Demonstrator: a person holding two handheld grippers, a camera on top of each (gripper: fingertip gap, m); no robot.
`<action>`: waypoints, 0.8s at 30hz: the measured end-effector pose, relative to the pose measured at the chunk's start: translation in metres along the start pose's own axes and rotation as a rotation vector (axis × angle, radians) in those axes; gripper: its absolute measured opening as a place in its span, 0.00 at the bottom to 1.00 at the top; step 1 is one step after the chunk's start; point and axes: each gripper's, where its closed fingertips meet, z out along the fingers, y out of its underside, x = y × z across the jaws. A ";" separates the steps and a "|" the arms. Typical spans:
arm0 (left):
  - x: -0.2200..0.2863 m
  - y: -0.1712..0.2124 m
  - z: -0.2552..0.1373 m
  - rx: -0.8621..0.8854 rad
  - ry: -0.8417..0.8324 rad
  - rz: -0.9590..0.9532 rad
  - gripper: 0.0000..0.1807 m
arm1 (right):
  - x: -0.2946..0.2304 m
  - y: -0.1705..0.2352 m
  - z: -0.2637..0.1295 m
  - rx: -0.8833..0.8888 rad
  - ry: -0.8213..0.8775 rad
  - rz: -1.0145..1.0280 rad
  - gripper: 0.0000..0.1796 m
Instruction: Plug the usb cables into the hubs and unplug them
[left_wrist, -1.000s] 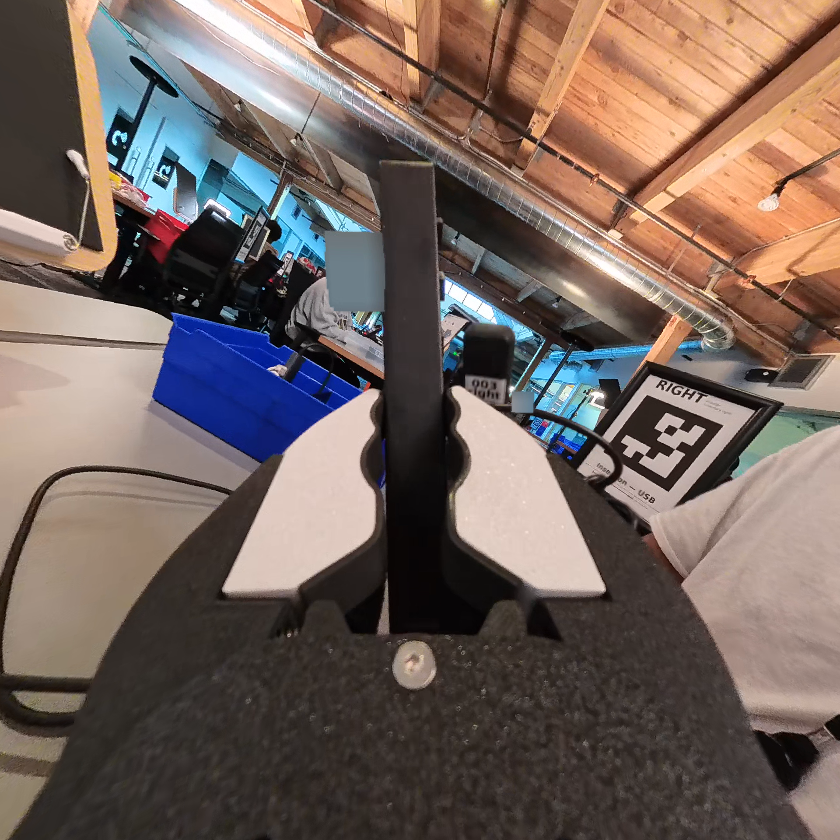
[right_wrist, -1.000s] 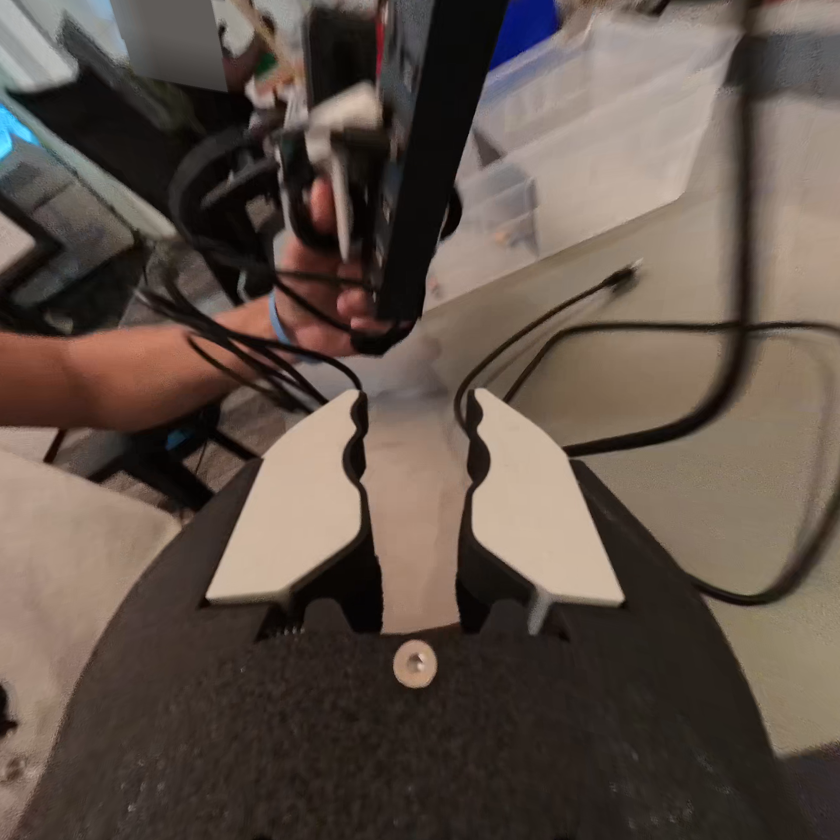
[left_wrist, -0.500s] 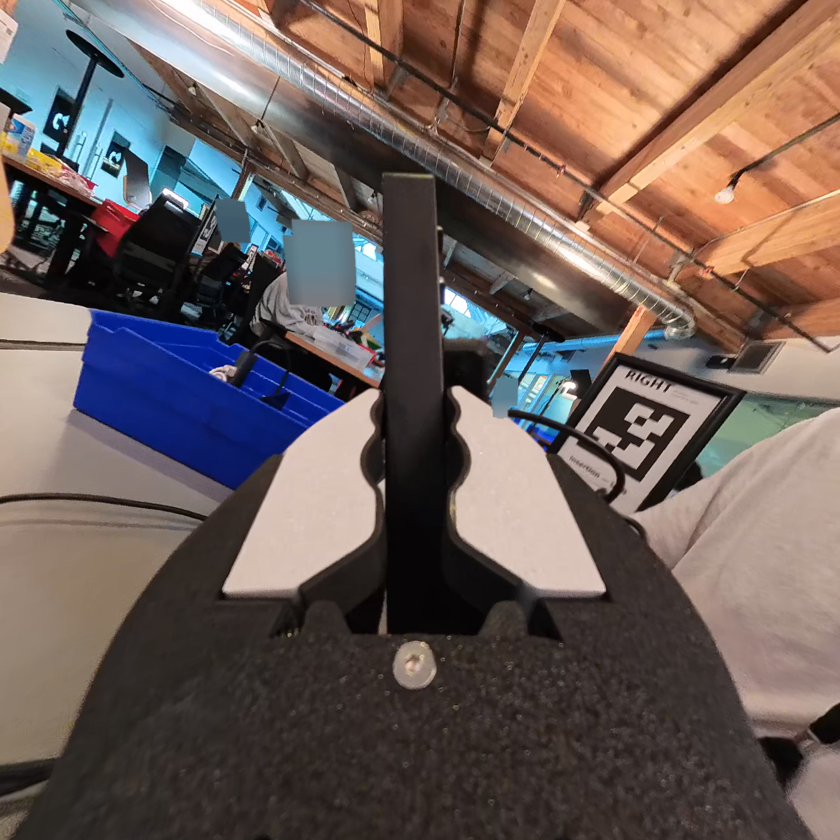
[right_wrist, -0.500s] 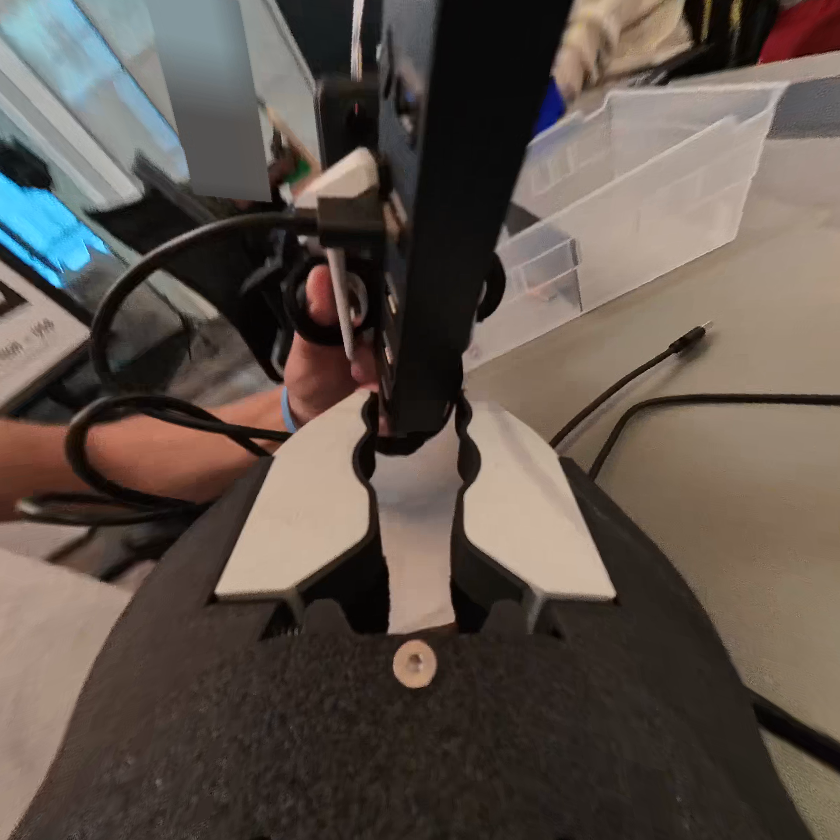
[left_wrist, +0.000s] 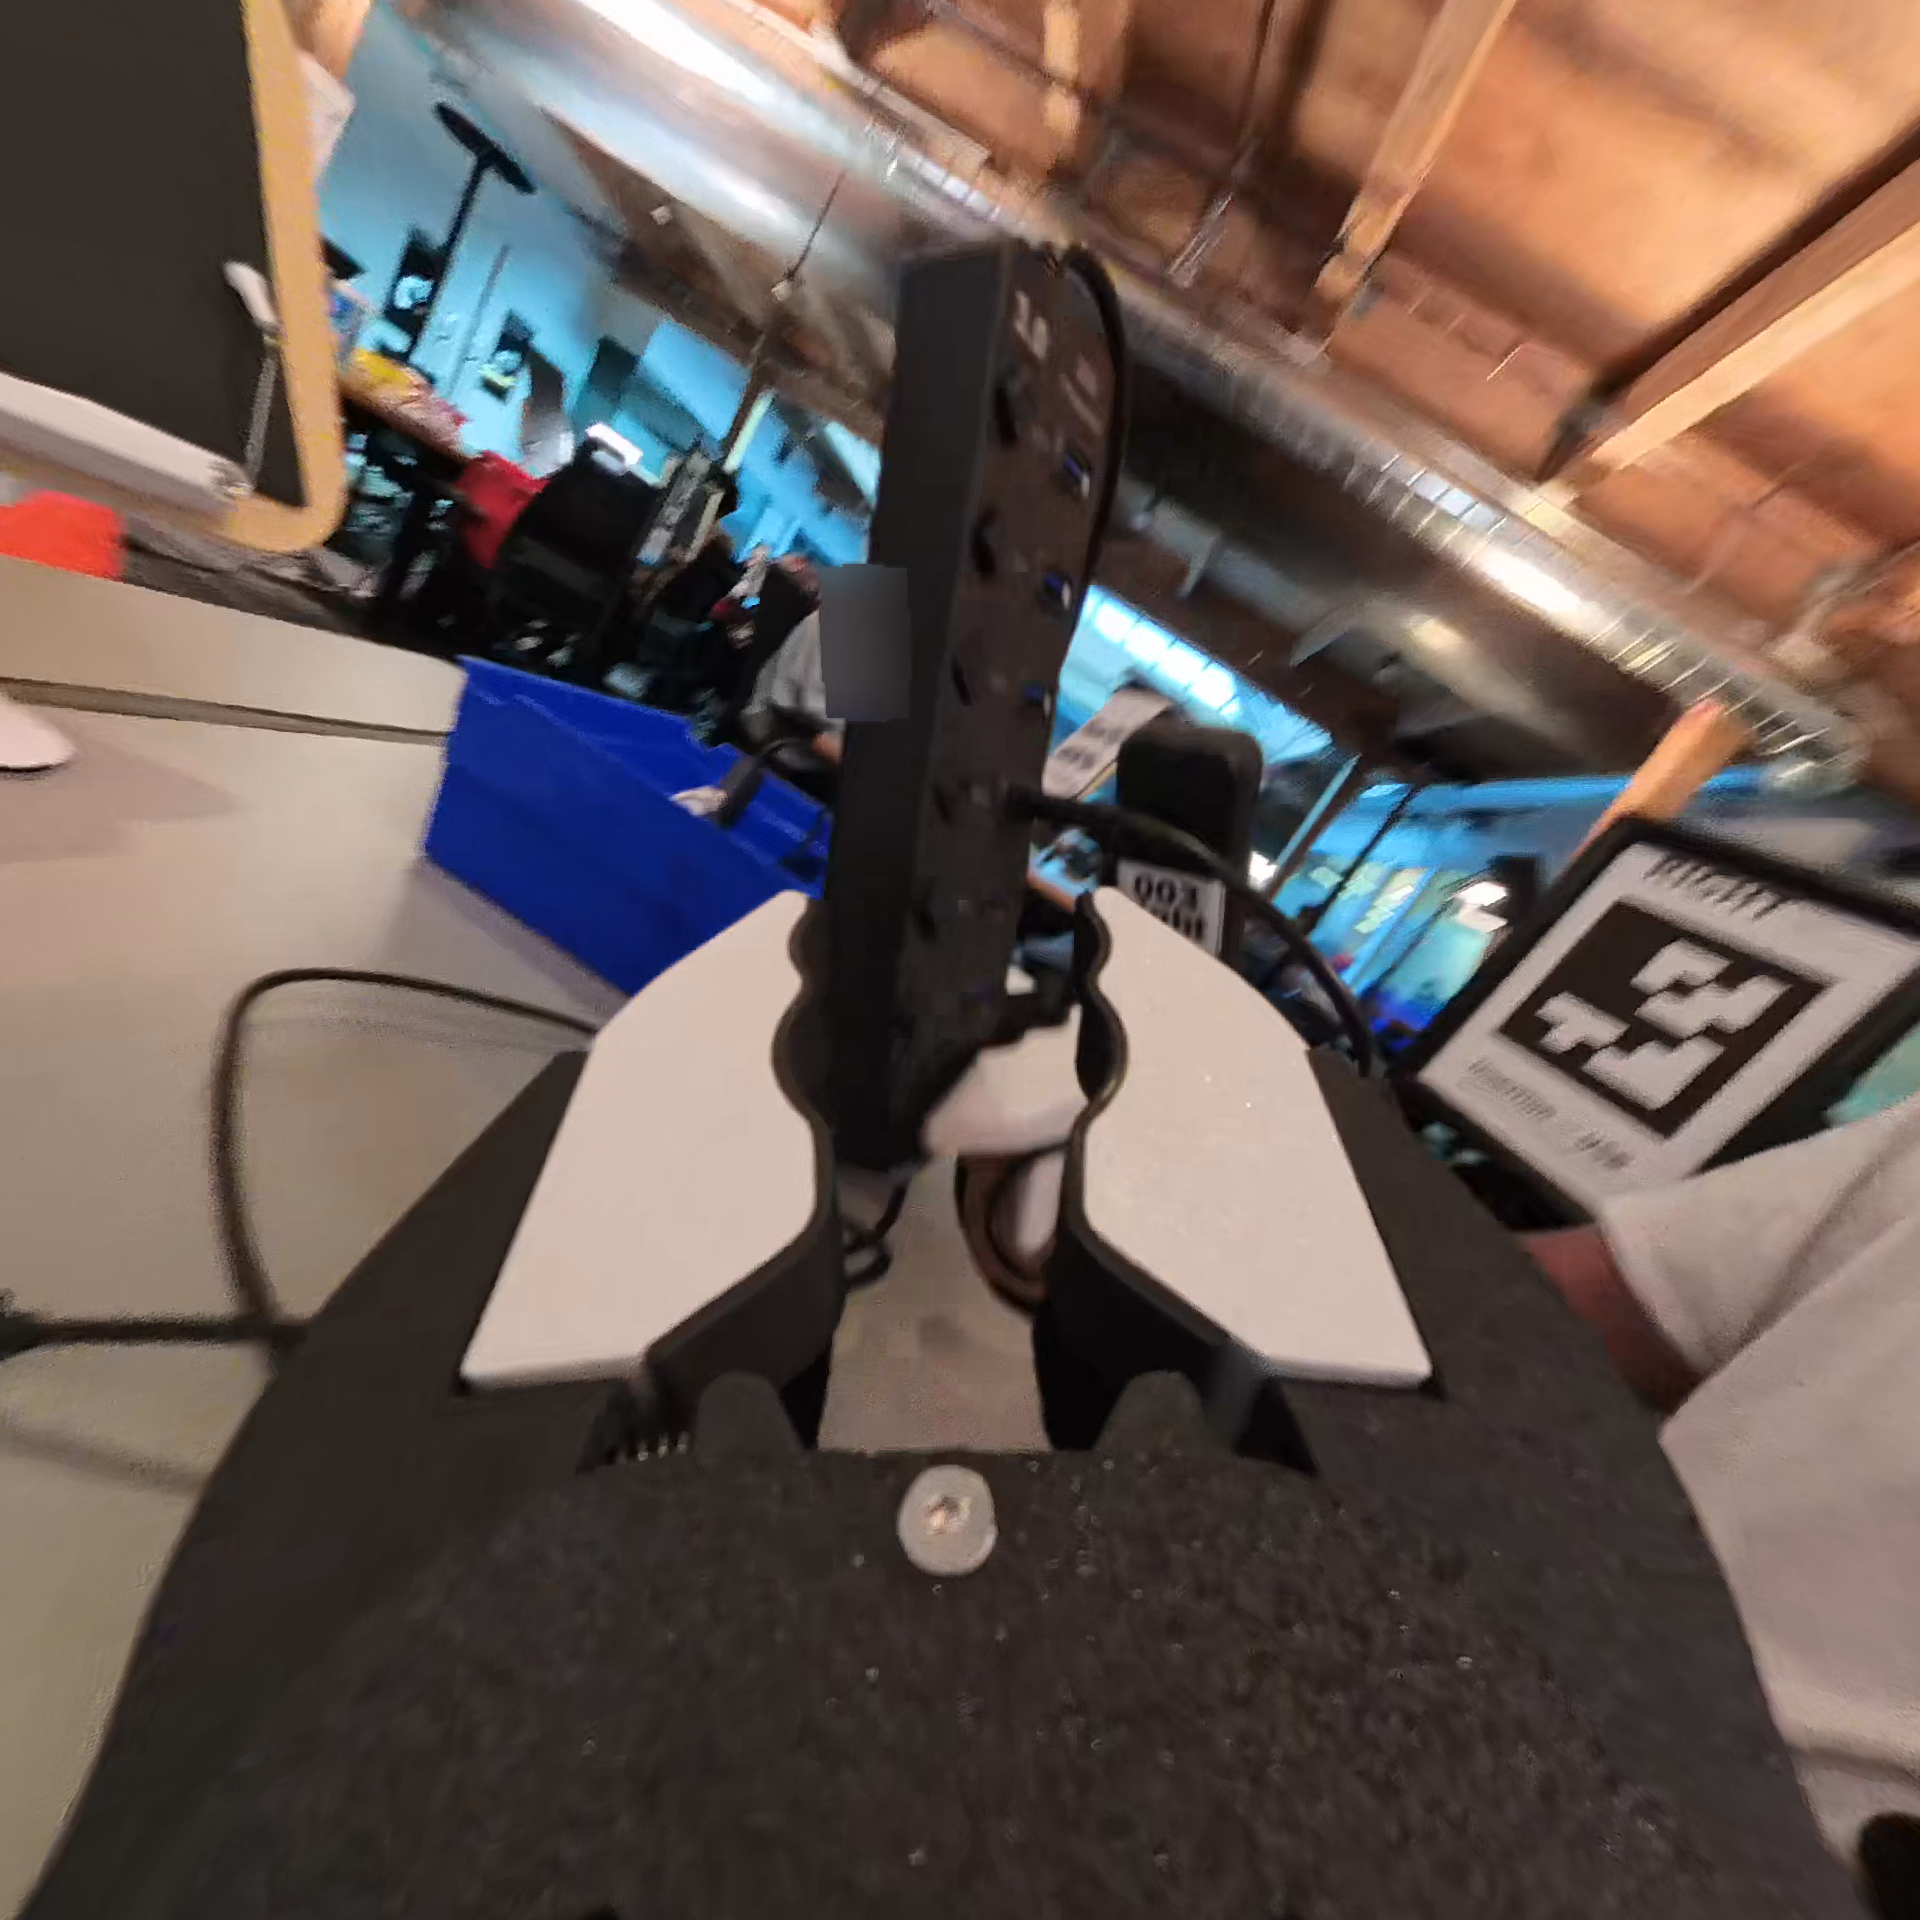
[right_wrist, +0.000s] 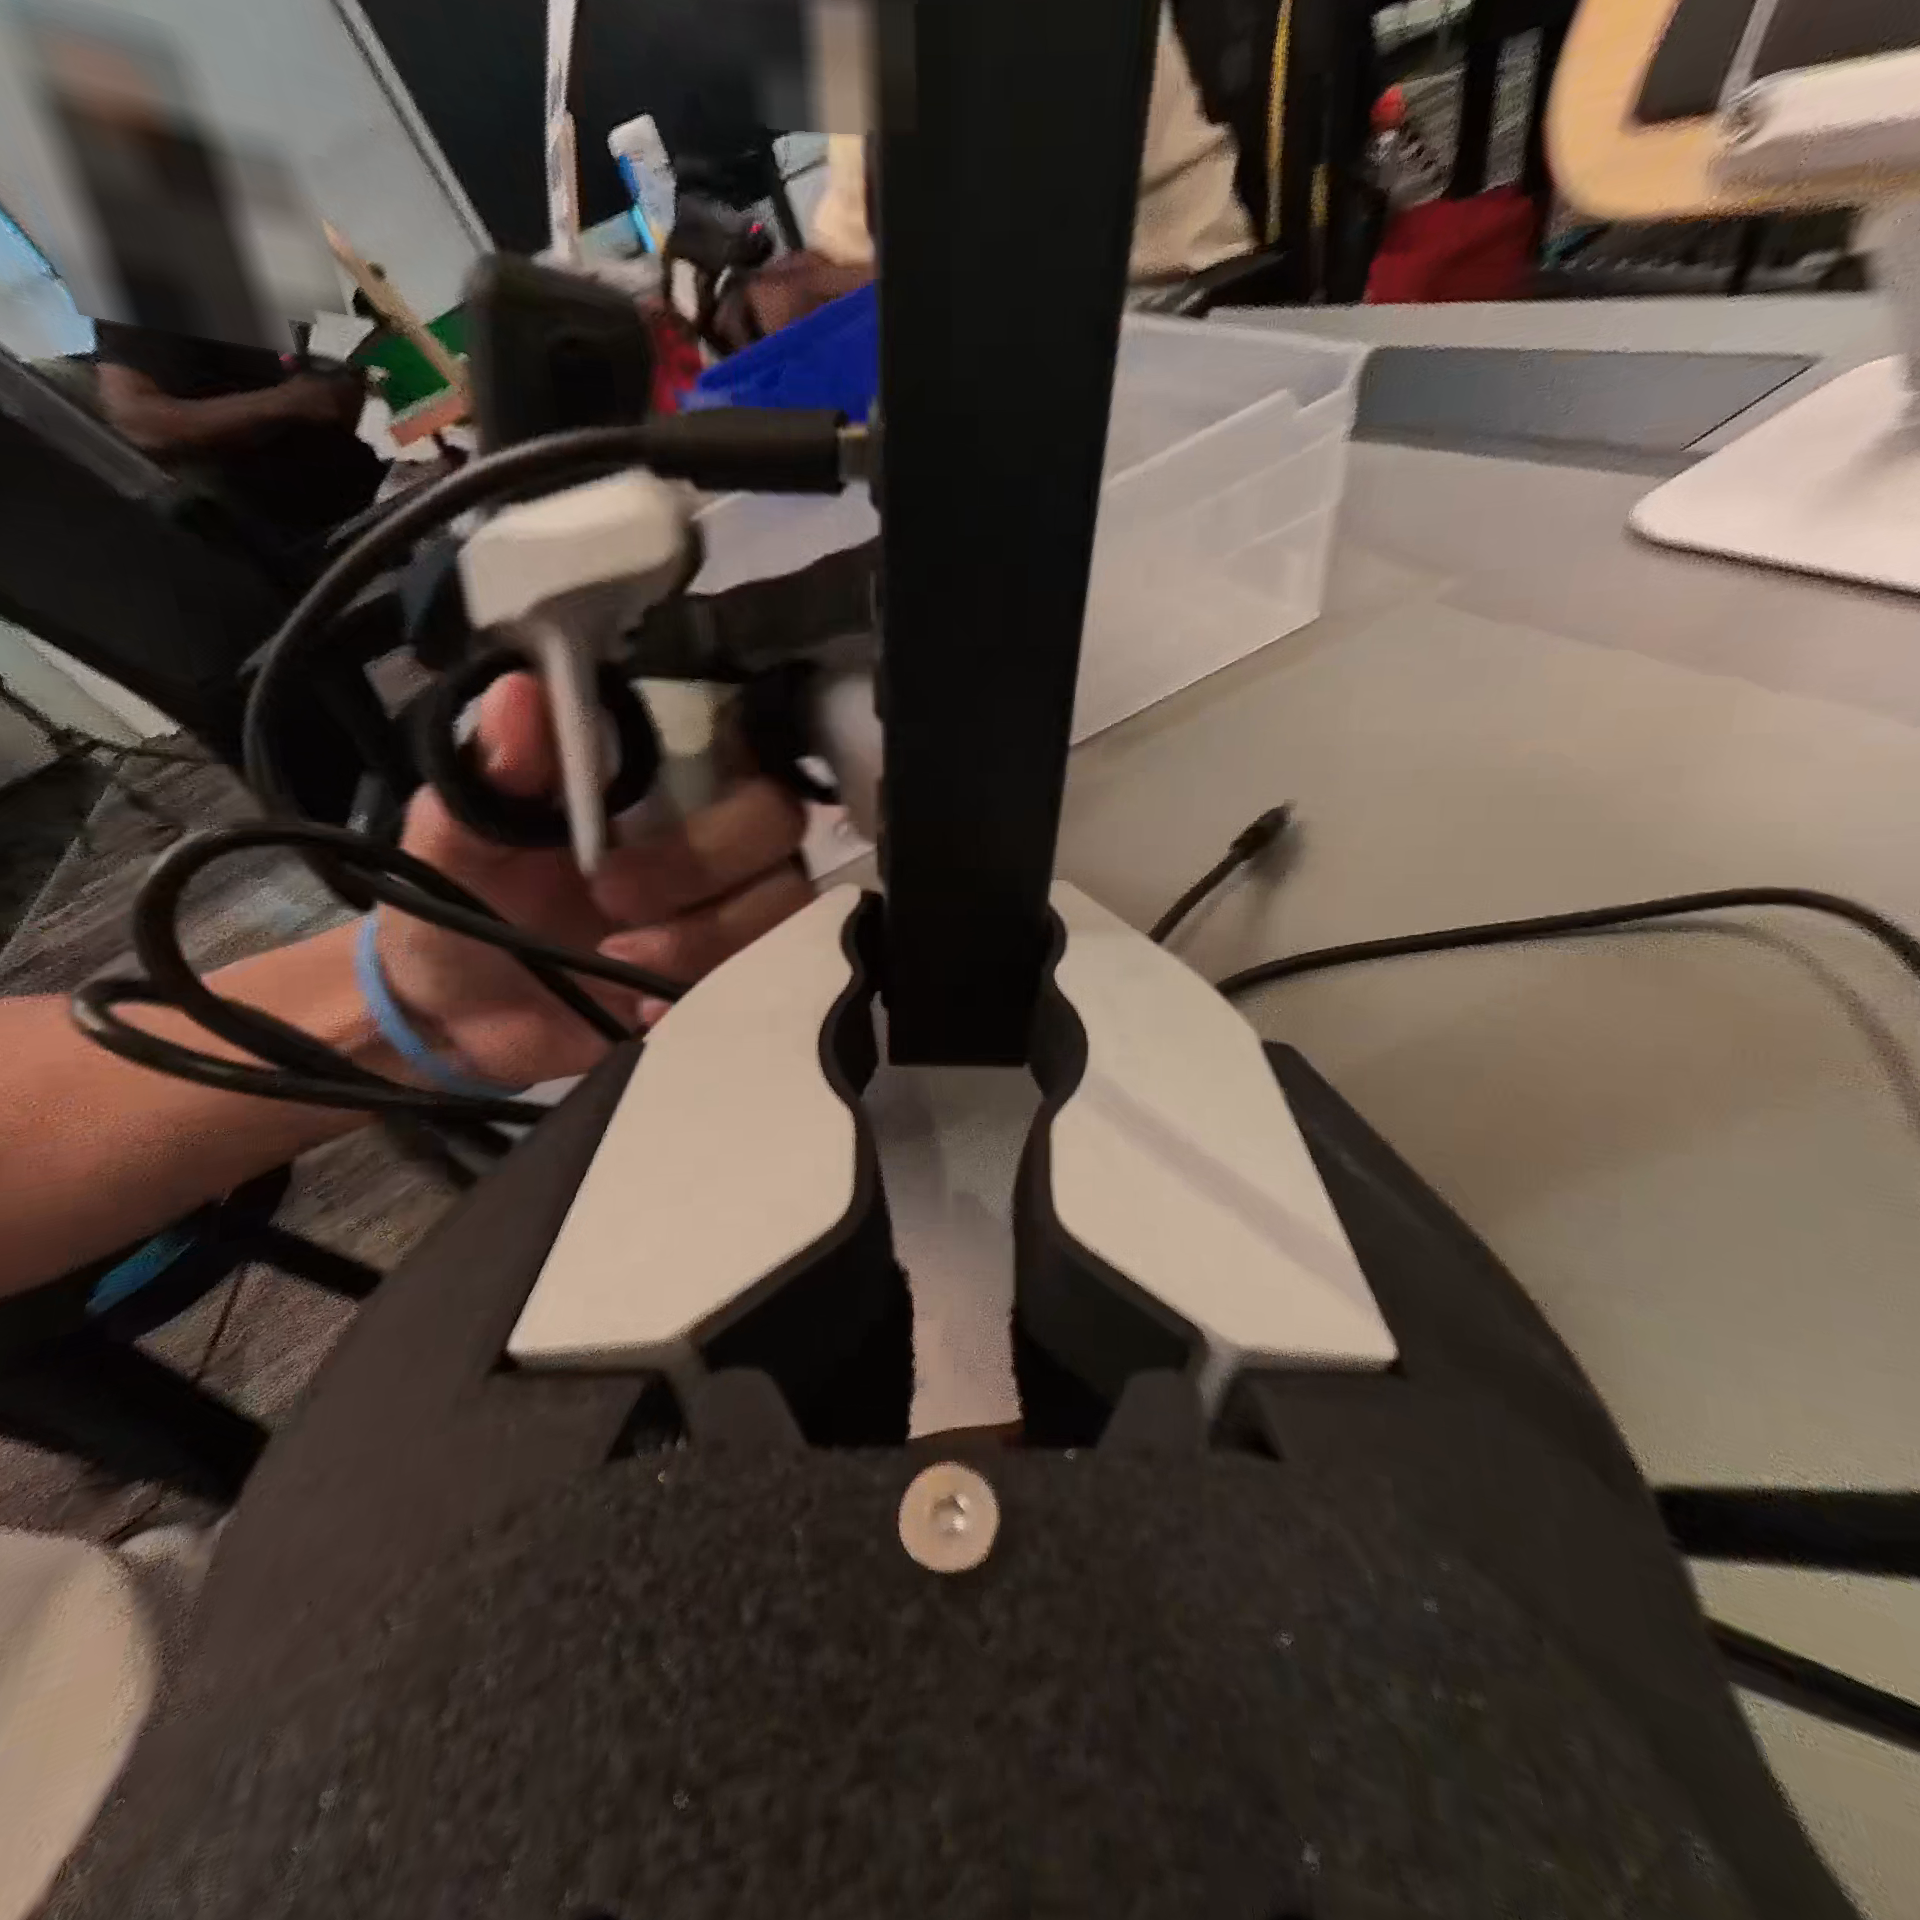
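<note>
The black USB hub (left_wrist: 966, 623) stands upright, slightly tilted, with its lower end between my left gripper's (left_wrist: 940, 987) open jaws, close to the left finger. In the right wrist view my right gripper (right_wrist: 956, 987) is shut on the bottom end of the hub (right_wrist: 997, 520). A black USB cable (right_wrist: 769, 462) is plugged into the hub's left side; it also shows in the left wrist view (left_wrist: 1143, 831). The left gripper (right_wrist: 571, 561), in a person's hand (right_wrist: 520, 935), sits left of the hub. A loose cable (right_wrist: 1558, 925) lies on the table.
A blue bin (left_wrist: 582, 831) stands behind the hub. A clear plastic bin (right_wrist: 1226, 499) and a white stand base (right_wrist: 1808, 499) are on the grey table. A framed marker sign (left_wrist: 1662, 1008) stands at right. A black cable (left_wrist: 239, 1091) loops on the table at left.
My left gripper has opened and let go of the hub. My right gripper has moved up to the hub's lower end and shut on it.
</note>
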 end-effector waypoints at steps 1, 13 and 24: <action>-0.003 0.001 -0.005 -0.024 -0.047 0.042 0.24 | 0.010 -0.005 -0.001 0.021 0.009 0.002 0.14; 0.031 0.065 -0.139 -0.131 -0.634 0.164 0.22 | 0.119 -0.045 0.070 0.169 0.113 -0.244 0.14; -0.026 -0.027 -0.222 -0.725 -0.672 0.517 0.22 | 0.126 -0.047 0.071 0.205 0.041 -0.224 0.14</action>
